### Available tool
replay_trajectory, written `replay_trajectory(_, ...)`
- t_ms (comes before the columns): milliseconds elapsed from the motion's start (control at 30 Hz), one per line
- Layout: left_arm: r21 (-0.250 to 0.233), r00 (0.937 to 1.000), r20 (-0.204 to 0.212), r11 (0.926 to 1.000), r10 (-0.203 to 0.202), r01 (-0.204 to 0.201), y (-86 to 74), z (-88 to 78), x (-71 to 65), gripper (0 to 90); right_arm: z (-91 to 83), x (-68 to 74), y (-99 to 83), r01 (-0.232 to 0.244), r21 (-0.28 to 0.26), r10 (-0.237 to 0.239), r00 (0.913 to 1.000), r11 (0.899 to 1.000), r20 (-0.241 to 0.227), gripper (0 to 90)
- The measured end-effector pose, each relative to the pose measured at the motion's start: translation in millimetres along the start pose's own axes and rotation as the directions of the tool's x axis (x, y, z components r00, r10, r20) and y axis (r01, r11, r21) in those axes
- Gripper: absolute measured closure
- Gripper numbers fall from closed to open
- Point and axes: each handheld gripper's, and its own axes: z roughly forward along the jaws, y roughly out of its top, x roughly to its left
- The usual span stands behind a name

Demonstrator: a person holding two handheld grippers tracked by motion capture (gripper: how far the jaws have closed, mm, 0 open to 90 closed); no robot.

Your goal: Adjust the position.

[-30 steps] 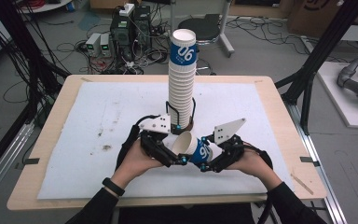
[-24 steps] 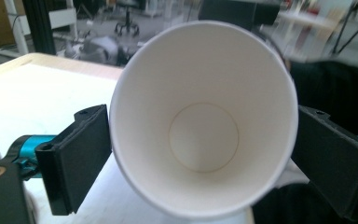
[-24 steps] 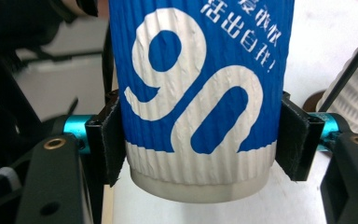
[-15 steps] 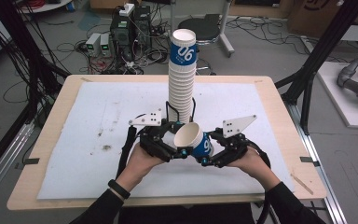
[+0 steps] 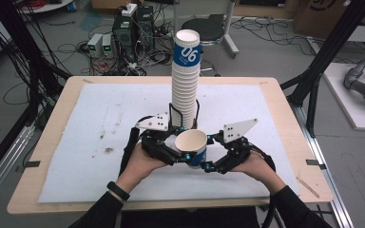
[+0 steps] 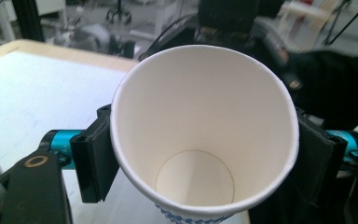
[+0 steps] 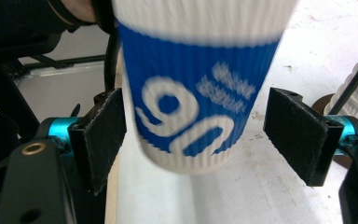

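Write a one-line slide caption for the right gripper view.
Blue-and-white paper cup between the right gripper's open jaws, pads clear of its sides.

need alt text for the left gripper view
A white paper cup, seen from above into its empty inside, sits pinched at the rim between the left gripper's two black fingers, which have just been closing on it. Behind it lie a white mat on a wooden table and blurred lab gear.

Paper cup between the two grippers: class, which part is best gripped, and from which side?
Probably the upper wall just under the rim, pads on opposite sides, as the left gripper holds the paper cup. The cup widens upward, so it cannot slip down.
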Motion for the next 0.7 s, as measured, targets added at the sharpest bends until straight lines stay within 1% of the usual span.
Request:
replay_trajectory(33, 0.006, 1.0, -0.001, 1.0, 0.005, -0.005, 0.9, -0.4, -0.4, 22.0, 1.5, -0.3, 0.0, 0.004, 0.005, -0.004, 1.0, 1.0, -0.004, 21.5)
replay_trajectory(67, 0.0, 1.0, 0.001, 1.0, 0.003, -0.003, 1.6, -0.1, -1.3, 22.1, 4.2, 0.0, -0.3, -0.002, 0.012, 0.002, 1.0, 1.0, -0.007, 21.0)
replay_trajectory(100, 0.002, 0.9999, 0.005, 1.0, 0.01, -0.01, 2.4, -0.3, -1.4, 22.2, 7.0, 0.8, -0.7, -0.009, 0.021, 0.009, 1.0, 1.0, -0.003, 21.0)
replay_trajectory(167, 0.005, 0.9999, 0.003, 0.9999, 0.011, -0.011, 4.0, -0.4, -2.9, 22.3, 12.5, 1.5, -2.1, -0.01, 0.006, 0.01, 0.9999, 1.0, 0.003, 21.0)
replay_trajectory(200, 0.003, 0.9998, 0.004, 0.9998, 0.018, -0.018, 5.1, -1.2, -3.6, 22.3, 15.1, 2.0, -2.7, -0.018, -0.006, 0.018, 0.9998, 1.0, 0.003, 21.2)
replay_trajectory(267, -0.001, 0.9998, 0.003, 0.9998, 0.022, -0.022, 6.8, -2.0, -5.0, 22.3, 18.9, 2.7, -4.0, -0.015, -0.002, 0.015, 0.9999, 1.0, 0.001, 28.4)
replay_trajectory(300, -0.002, 0.9996, 0.005, 0.9996, 0.028, -0.028, 7.4, -2.3, -5.3, 22.3, 20.4, 3.4, -4.3, -0.008, -0.008, 0.008, 1.0, 1.0, 0.003, 30.1)
replay_trajectory(367, -0.014, 0.9996, 0.0, 0.9995, 0.029, -0.029, 8.0, -2.8, -6.3, 22.2, 21.7, 4.5, -5.5, -0.014, -0.036, 0.014, 0.9999, 0.999, -0.001, 30.7)
replay_trajectory(433, -0.038, 0.9998, 0.002, 0.9991, 0.019, -0.019, 7.8, -2.5, -6.6, 20.0, 21.9, 4.3, -5.9, -0.016, -0.055, 0.016, 0.9999, 0.998, -0.005, 30.8)
replay_trajectory(500, -0.074, 0.9999, 0.009, 0.9972, 0.008, -0.007, 7.4, -1.6, -7.2, 17.3, 21.7, 4.6, -6.3, -0.028, -0.086, 0.027, 0.9995, 0.996, -0.018, 30.7)
replay_trajectory(567, -0.11, 0.9997, 0.02, 0.9938, -0.013, 0.015, 5.8, 0.4, -7.5, 15.6, 21.5, 4.6, -6.5, -0.036, -0.113, 0.033, 0.9991, 0.993, -0.026, 30.7)
replay_trajectory(633, -0.139, 0.9992, 0.031, 0.9899, -0.024, 0.028, 4.0, 2.7, -7.6, 14.6, 20.1, 4.5, -6.5, -0.055, -0.146, 0.05, 0.9981, 0.988, -0.037, 30.7)
replay_trajectory(700, -0.162, 0.9992, 0.031, 0.9864, -0.025, 0.03, 3.2, 4.5, -8.4, 14.6, 19.0, 4.7, -6.5, -0.065, -0.167, 0.059, 0.9974, 0.984, -0.041, 30.7)
